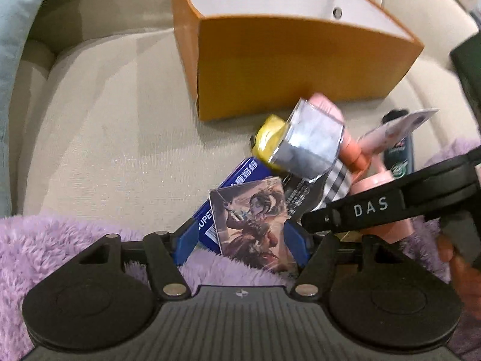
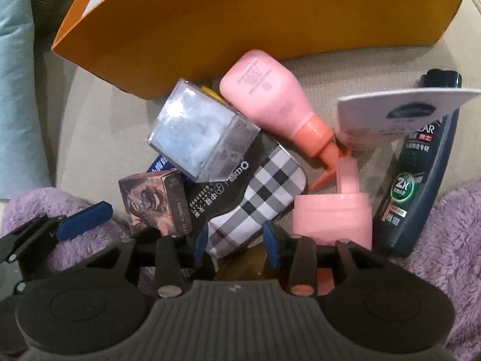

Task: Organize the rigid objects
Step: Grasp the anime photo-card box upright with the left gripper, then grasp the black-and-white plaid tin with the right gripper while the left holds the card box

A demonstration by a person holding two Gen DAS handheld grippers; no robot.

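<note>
A pile of rigid items lies on a beige sofa cushion [image 1: 120, 126] in front of an open orange box [image 1: 300, 60]. My left gripper [image 1: 240, 239] is open, its blue pads on either side of an illustrated card box [image 1: 252, 210] and a blue box [image 1: 237, 174] beside it. My right gripper [image 2: 236, 246] is open over the near end of a plaid box [image 2: 264, 186], with a small gap at the right pad. A clear cube box [image 2: 201, 132] rests on top of the pile. The right gripper's black body [image 1: 369, 204] crosses the left wrist view.
A pink nozzle bottle [image 2: 270, 96], a pink jar [image 2: 333, 219], a dark shampoo bottle [image 2: 421, 186], a white card pack [image 2: 399, 105] and a yellow item [image 1: 267, 138] crowd the pile. A purple fluffy blanket [image 1: 60, 240] lies nearest. A pale blue pillow [image 1: 12, 60] stands left.
</note>
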